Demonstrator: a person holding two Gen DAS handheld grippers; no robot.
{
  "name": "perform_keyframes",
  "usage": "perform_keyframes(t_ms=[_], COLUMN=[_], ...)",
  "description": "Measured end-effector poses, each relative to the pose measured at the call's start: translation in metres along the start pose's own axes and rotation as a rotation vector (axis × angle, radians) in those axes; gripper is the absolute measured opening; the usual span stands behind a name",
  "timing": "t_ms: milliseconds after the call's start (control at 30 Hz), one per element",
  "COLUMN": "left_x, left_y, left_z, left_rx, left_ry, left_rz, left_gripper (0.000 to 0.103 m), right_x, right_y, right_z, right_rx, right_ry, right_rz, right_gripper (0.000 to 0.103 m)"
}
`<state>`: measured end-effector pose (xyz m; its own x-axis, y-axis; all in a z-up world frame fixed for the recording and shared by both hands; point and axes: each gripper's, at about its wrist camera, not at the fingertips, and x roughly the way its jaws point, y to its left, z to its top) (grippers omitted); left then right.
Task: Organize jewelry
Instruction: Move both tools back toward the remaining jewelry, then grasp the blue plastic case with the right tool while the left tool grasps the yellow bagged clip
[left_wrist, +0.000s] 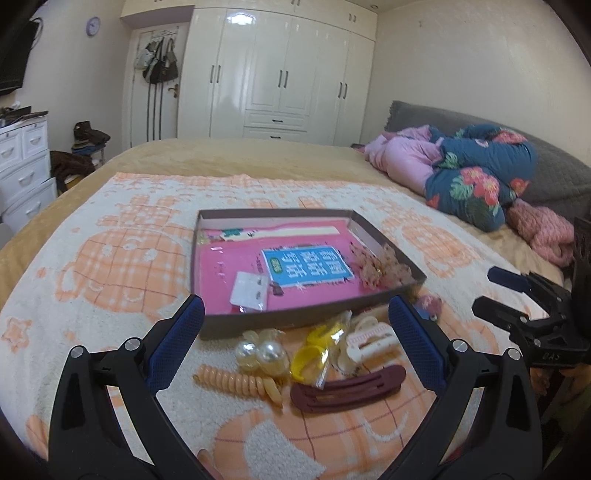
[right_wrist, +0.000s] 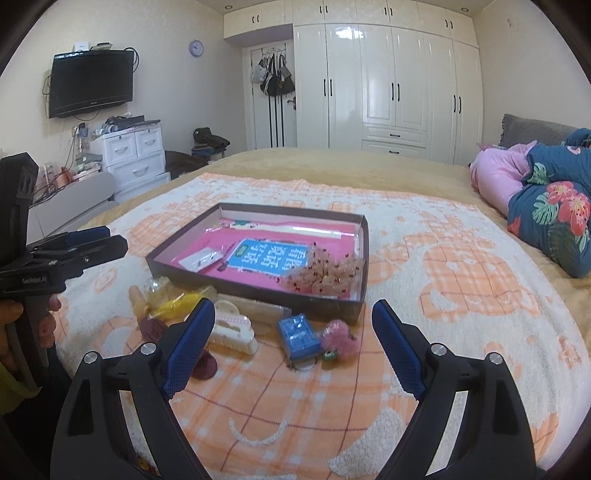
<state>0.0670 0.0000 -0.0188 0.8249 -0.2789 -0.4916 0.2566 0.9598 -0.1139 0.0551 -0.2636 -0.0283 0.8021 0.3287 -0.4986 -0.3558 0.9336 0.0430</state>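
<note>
A shallow brown box (left_wrist: 388, 240) (right_wrist: 364, 273) with a pink and blue liner lies on the blanket. In it are a small clear packet (left_wrist: 249, 291) (right_wrist: 201, 258) and a pink beaded piece (left_wrist: 380, 267) (right_wrist: 325, 275). In front of it lie pearl ornaments (left_wrist: 262, 354), a yellow ring (left_wrist: 308, 363), an orange spiral tie (left_wrist: 236, 382), a maroon clip (left_wrist: 347, 387), a cream claw clip (left_wrist: 369, 341) (right_wrist: 234, 328), a blue packet (right_wrist: 299, 336) and a pink pom-pom (right_wrist: 338, 338). My left gripper (left_wrist: 295, 317) is open above the pile. My right gripper (right_wrist: 293, 314) is open and empty.
A cream and orange blanket (right_wrist: 461, 295) covers the bed. Folded floral and pink quilts (left_wrist: 472, 170) lie at the right. White wardrobes (right_wrist: 388, 81) stand behind, a drawer unit (right_wrist: 133, 155) and TV (right_wrist: 90, 83) at the left.
</note>
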Motion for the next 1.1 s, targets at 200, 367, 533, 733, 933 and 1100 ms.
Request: perform_keyframes(t_ms=[200,367,533,733,933,1100], left_x=[0.007,0.014,0.022,0.037,0.050,0.057], left_y=[-0.014,-0.024,-0.030,-0.034,-0.033,-0.030], left_z=[-0.010,-0.017,-0.022,-0.030,-0.035,-0.034], left_rx=[0.054,0.085,0.109,0.145,0.170,0.152], left_ry=[0.051,0.085,0.120,0.168,0.206,0.224], left_rz=[-0.029,-0.047,-0.056,-0.042,-0.038,-0.057], left_gripper=[0.091,0.084,0.070,0.051,0.040,0.039], right_x=[0.002,0.003,0.006,0.017,0.032,0.049], right_y=[-0.005,-0.008,-0.013,-0.013,-0.007,-0.008], right_z=[-0.010,-0.018,-0.025,-0.034,-0.040,-0.044], right_rx=[0.008,0.014,0.040,0.044,0.027,0.044], right_ry=[0.030,0.055,0.086,0.139,0.177,0.211], right_rz=[-0.007,-0.002,0.010,0.030,0.062,0.088], right_gripper=[0.084,0.084,0.084,0.071,0.052,0.044])
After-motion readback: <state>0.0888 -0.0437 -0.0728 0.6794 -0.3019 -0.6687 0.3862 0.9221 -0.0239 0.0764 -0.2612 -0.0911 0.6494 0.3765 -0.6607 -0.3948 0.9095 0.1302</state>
